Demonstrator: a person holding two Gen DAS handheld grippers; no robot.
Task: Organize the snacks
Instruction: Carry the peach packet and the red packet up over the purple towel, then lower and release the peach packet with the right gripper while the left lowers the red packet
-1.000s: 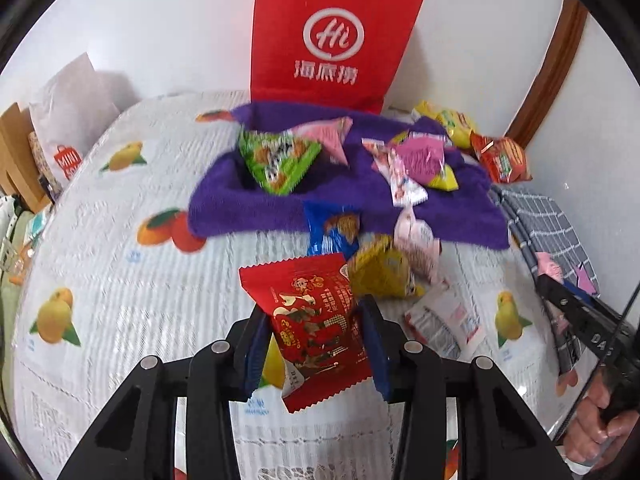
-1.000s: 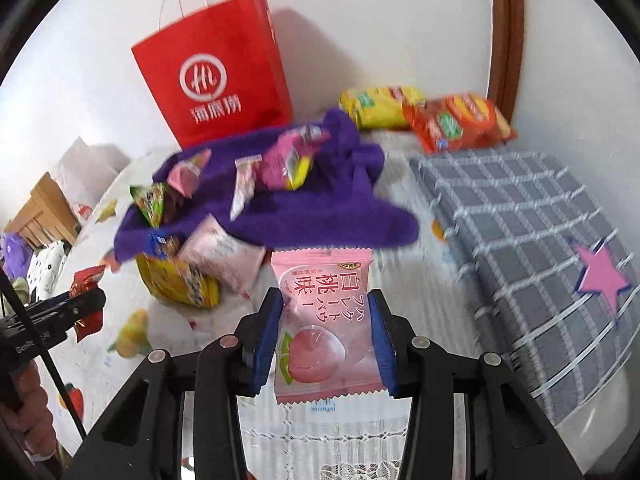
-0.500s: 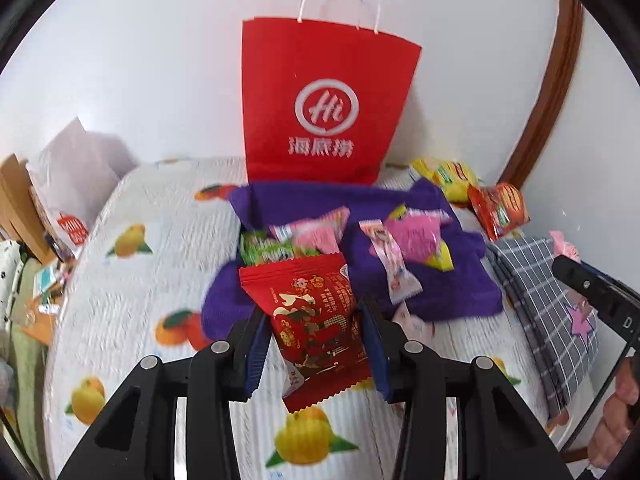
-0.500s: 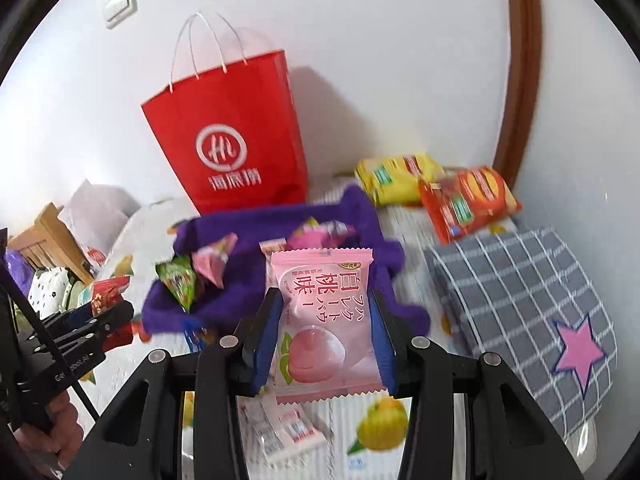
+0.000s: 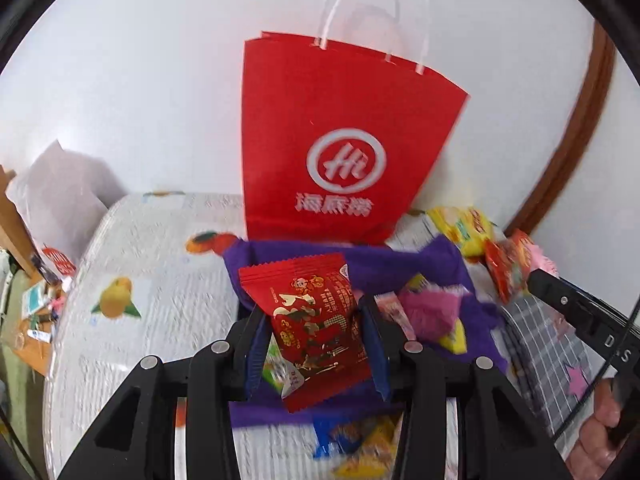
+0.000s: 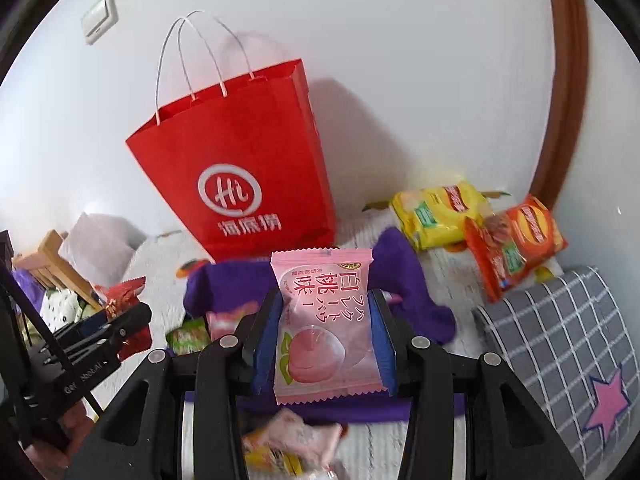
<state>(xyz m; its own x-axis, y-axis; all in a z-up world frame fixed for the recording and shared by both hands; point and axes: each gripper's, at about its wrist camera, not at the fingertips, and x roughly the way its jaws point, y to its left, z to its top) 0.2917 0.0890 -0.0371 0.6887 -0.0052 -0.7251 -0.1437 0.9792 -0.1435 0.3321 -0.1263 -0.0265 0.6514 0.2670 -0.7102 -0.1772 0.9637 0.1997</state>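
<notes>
My left gripper (image 5: 314,322) is shut on a red snack packet (image 5: 310,320), held in the air above the purple cloth (image 5: 400,264). My right gripper (image 6: 326,330) is shut on a pink peach snack packet (image 6: 326,320), also lifted over the purple cloth (image 6: 404,280). A tall red paper bag (image 5: 340,144) with white handles stands against the wall just behind the cloth; the same red paper bag (image 6: 240,168) shows in the right wrist view. Several small snack packets (image 5: 432,312) lie on the cloth, and more loose snacks (image 6: 288,444) lie below my right gripper.
A yellow chip bag (image 6: 440,208) and an orange chip bag (image 6: 516,244) lie by the wall at the right. A grey checked cushion with a pink star (image 6: 568,344) sits to the right. A white bag (image 5: 60,200) and wooden furniture (image 6: 52,264) stand at the left.
Both grippers have risen and moved toward the red paper bag, each still holding its packet. The bag now fills more of both views and its open top and handles show.
</notes>
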